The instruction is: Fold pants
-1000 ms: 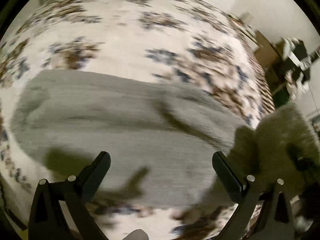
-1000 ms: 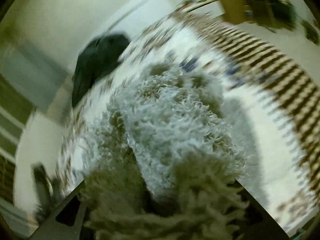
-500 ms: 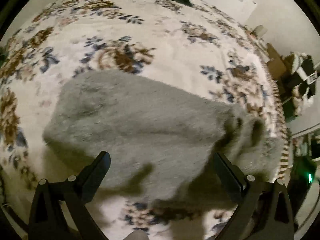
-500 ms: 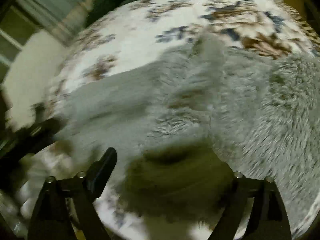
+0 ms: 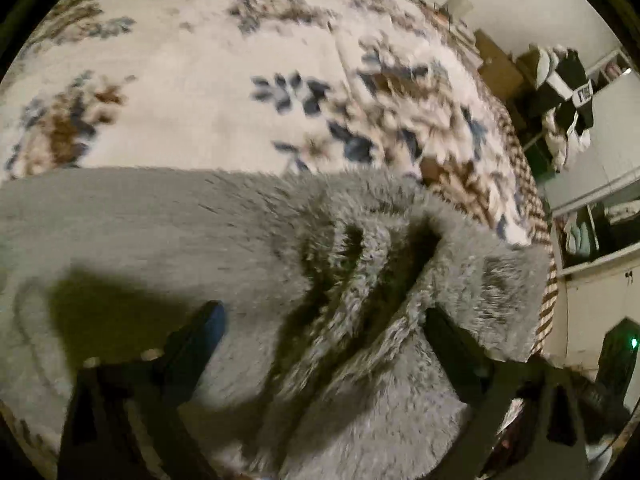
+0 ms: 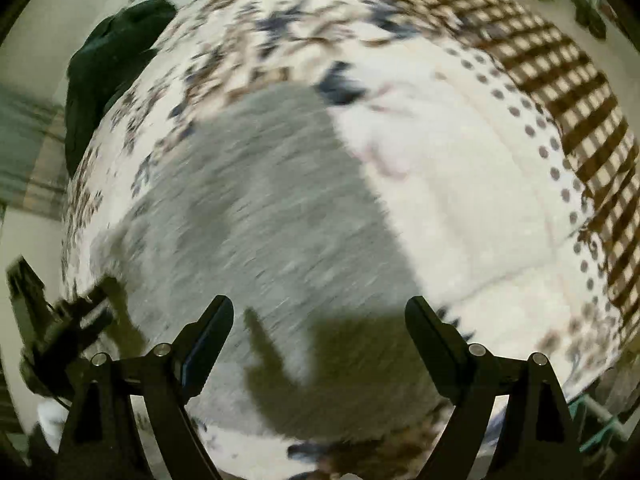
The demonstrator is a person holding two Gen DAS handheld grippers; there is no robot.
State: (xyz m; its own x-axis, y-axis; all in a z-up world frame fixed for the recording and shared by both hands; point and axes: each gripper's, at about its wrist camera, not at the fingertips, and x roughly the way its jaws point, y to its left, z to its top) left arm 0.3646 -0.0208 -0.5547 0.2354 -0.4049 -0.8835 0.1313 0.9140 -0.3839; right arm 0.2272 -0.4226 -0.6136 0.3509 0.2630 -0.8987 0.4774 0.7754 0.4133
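Left claw (image 5: 324, 332): its jaws are standing spread wide, gripping nothing, hovering just above the fabric.
Right claw (image 6: 320, 328): its jaws are also standing spread apart, with nothing caught between them.
Pants (image 5: 168, 232): the grey fuzzy pants are lying under and ahead of both claws; in the left wrist view they are bunching into deep folds (image 5: 372, 256) between the fingers and just beyond the right fingertip, and lying flat to the left. In the right wrist view they (image 6: 256, 208) are stretching away from the claw, blurred.
Bedspread (image 5: 200, 92): the floral cover is spreading beyond the pants.
Dark bundle (image 6: 108, 64): sitting far ahead-left of the right claw.
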